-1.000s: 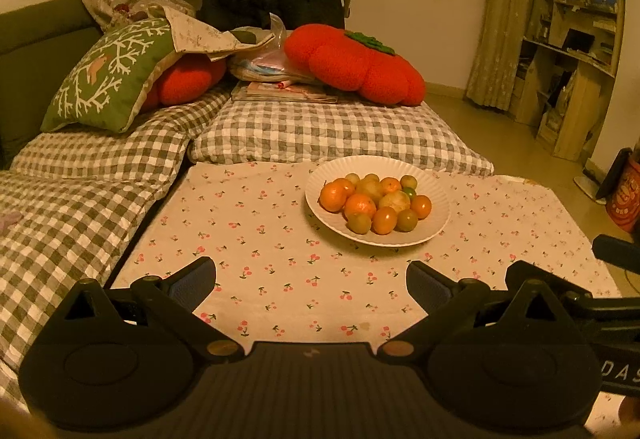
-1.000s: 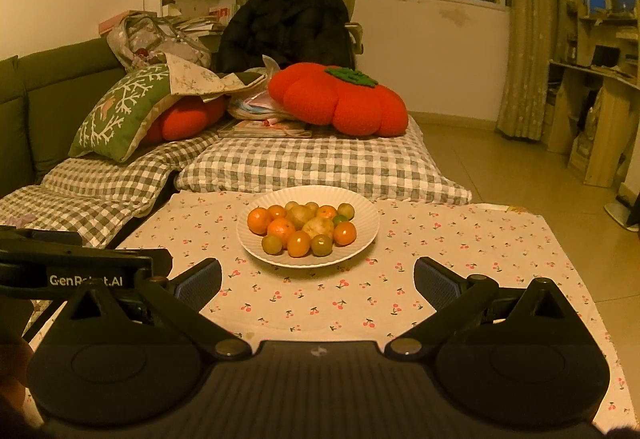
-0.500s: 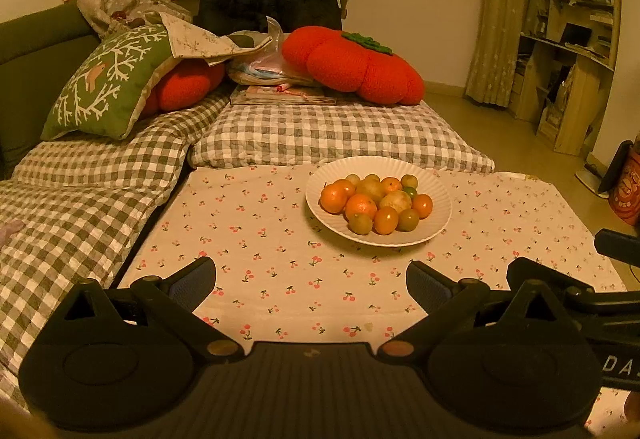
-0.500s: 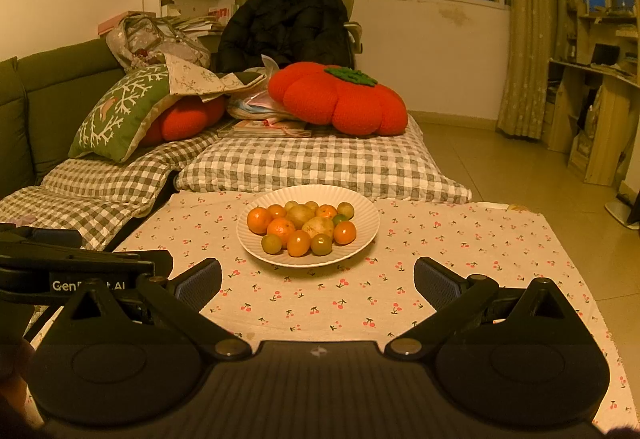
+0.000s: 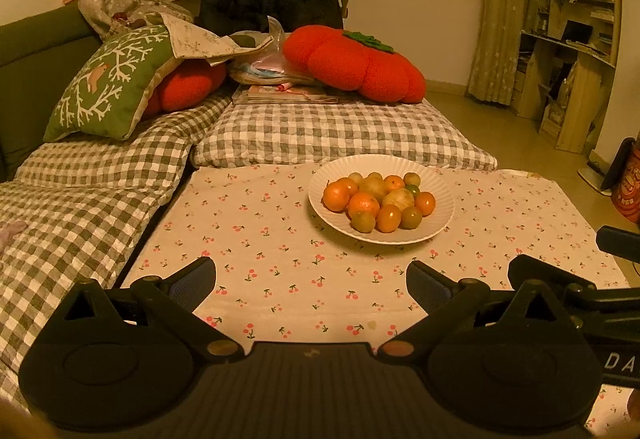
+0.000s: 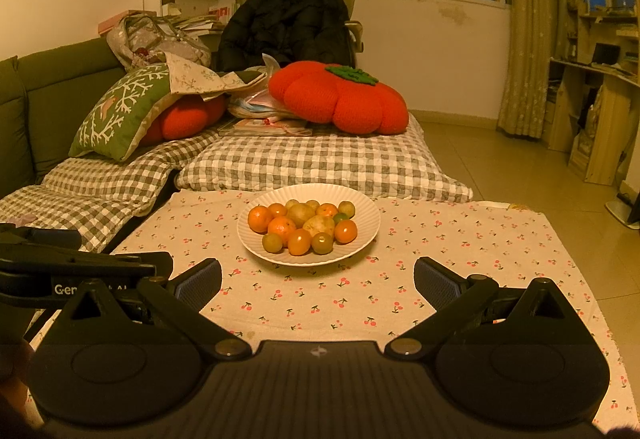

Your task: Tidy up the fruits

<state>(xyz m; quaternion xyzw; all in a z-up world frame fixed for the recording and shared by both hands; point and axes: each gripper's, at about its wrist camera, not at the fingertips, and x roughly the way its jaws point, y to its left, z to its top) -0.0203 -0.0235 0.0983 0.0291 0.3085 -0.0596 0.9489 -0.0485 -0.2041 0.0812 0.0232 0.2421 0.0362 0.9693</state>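
Fruit heaped on one plate, both grippers held back

The white plate [image 6: 362, 239] sits mid-tabletop [image 6: 480, 251] holding about six orange fruits [image 6: 282, 229] and six greenish ones [image 6: 322, 243], mixed. Left gripper [image 5: 311, 275] and right gripper [image 6: 318, 279] hover near it, jaws spread, empty. This fits gathering done or sorting ahead.

left tongs [image 6: 80, 271]: "Gen…" | right tongs [image 5: 600, 303]: "DA"
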